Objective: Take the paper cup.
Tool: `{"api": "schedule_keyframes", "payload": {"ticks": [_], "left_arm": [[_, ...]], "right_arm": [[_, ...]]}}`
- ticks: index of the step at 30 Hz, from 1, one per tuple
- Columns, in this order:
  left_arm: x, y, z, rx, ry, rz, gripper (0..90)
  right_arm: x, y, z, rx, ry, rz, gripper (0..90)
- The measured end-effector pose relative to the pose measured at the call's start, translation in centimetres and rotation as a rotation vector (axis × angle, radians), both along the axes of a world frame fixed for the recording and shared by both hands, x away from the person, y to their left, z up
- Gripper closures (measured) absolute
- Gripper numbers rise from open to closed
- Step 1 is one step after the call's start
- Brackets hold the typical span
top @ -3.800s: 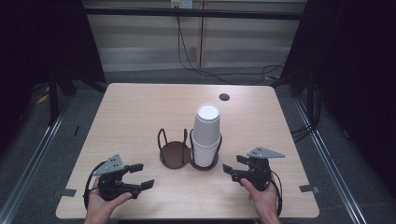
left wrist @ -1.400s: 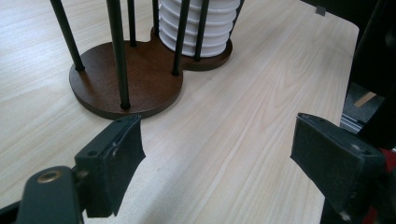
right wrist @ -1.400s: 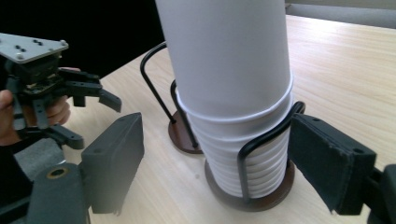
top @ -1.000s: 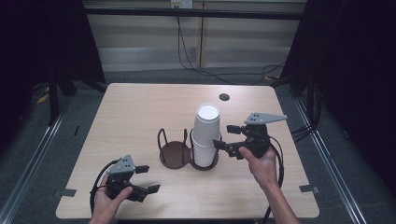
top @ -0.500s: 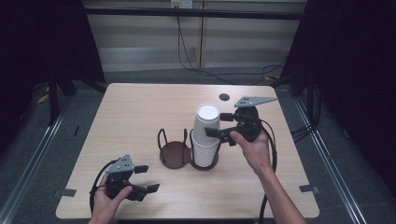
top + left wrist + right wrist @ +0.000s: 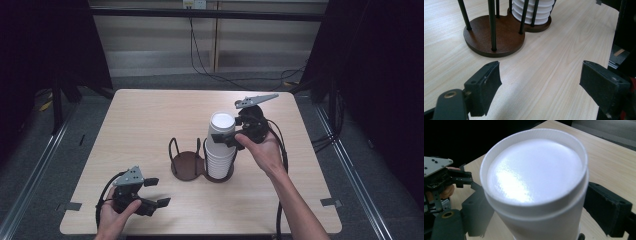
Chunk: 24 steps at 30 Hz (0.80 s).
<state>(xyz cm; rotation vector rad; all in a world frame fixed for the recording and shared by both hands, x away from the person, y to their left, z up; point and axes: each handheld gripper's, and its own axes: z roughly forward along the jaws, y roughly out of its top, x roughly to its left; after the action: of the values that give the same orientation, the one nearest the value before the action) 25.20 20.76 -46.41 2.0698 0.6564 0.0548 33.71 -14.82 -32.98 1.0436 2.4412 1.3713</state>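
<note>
The right gripper (image 6: 231,141) straddled the top of the cup stack (image 6: 220,147), which stood in the holder (image 6: 187,165) mid-table; its jaws seemed not quite pressing. The left gripper (image 6: 157,192) rested open near the front-left edge, holding nothing

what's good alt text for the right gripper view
A stack of white cups, upside down, stands between the right gripper's two black jaws, seen close from above. Behind it lie the wooden table and the left gripper in a hand.
</note>
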Motion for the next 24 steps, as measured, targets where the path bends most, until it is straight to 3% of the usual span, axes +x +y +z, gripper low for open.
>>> {"api": "schedule_keyframes", "payload": {"ticks": [2, 8, 24], "left_arm": [[-0.18, -0.12, 0.01, 0.005, -0.003, -0.007, 16.6], [-0.14, -0.16, -0.02, 0.015, -0.003, -0.011, 16.6], [-0.09, 0.18, -0.08, 0.011, 0.017, 0.001, 17.2]], "right_arm": [[0.19, 0.31, 0.29, -0.028, 0.014, 0.000, 15.0], [0.41, 0.33, 0.31, -0.027, 0.022, 0.005, 15.4], [0.11, 0.74, 0.80, -0.070, -0.043, 0.017, 20.0]]}}
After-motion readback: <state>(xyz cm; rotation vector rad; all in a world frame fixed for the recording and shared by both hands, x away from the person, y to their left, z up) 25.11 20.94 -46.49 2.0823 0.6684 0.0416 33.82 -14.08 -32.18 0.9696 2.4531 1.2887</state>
